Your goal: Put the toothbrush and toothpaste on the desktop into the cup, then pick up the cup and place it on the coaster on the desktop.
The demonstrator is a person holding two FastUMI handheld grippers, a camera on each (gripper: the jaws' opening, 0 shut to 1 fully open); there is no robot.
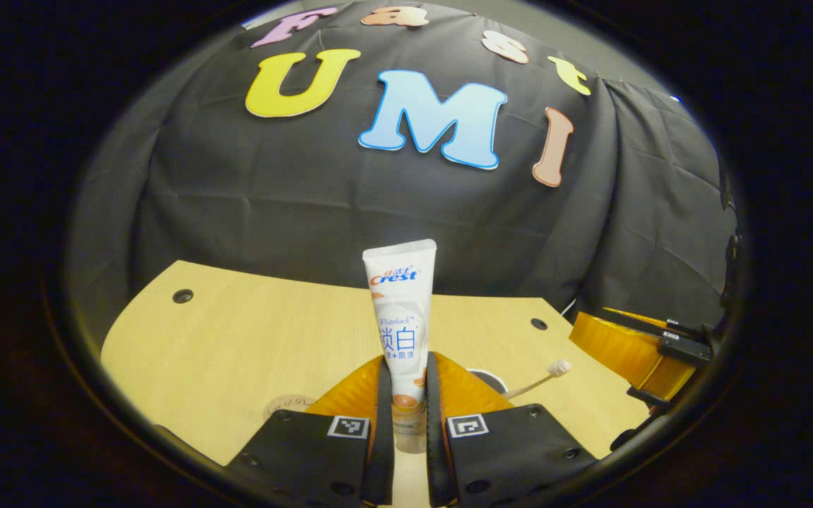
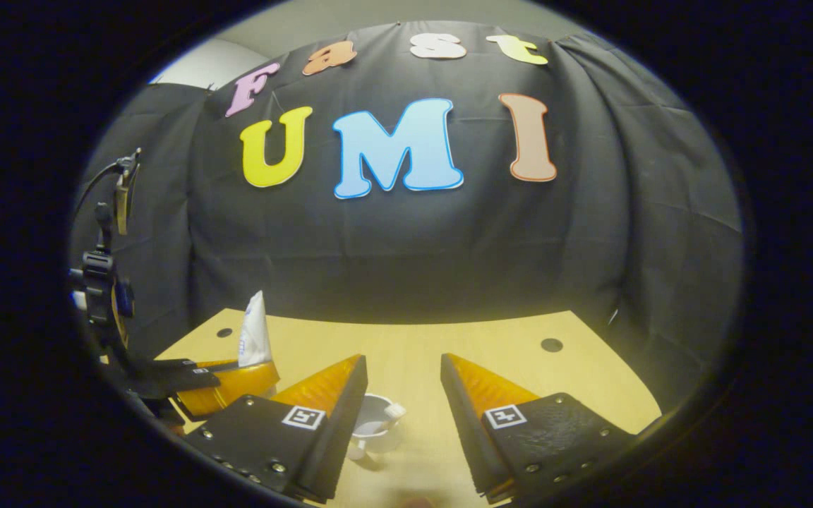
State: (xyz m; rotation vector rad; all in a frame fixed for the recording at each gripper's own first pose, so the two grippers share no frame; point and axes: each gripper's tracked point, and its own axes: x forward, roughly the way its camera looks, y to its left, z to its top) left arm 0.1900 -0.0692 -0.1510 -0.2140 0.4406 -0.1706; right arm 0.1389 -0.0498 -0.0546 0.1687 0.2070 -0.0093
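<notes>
White toothpaste (image 1: 399,331) clamped upright between left gripper (image 1: 406,395) fingers, long axis vertical, cap end down. Cup (image 2: 372,418) holding toothbrush (image 1: 544,377) just beyond and right of those fingers, low on wooden desktop (image 1: 237,339). Right gripper (image 2: 401,402) spread wide, empty, above cup.

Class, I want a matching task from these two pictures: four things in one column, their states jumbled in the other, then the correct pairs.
Things:
1. toothpaste
2. toothbrush
3. right claw
4. cup

States:
A. open, holding nothing
B. standing on the desktop
C. leaning in the cup
D. gripped upright by the left claw

Pairs: 1-D, 2-C, 3-A, 4-B.
</notes>
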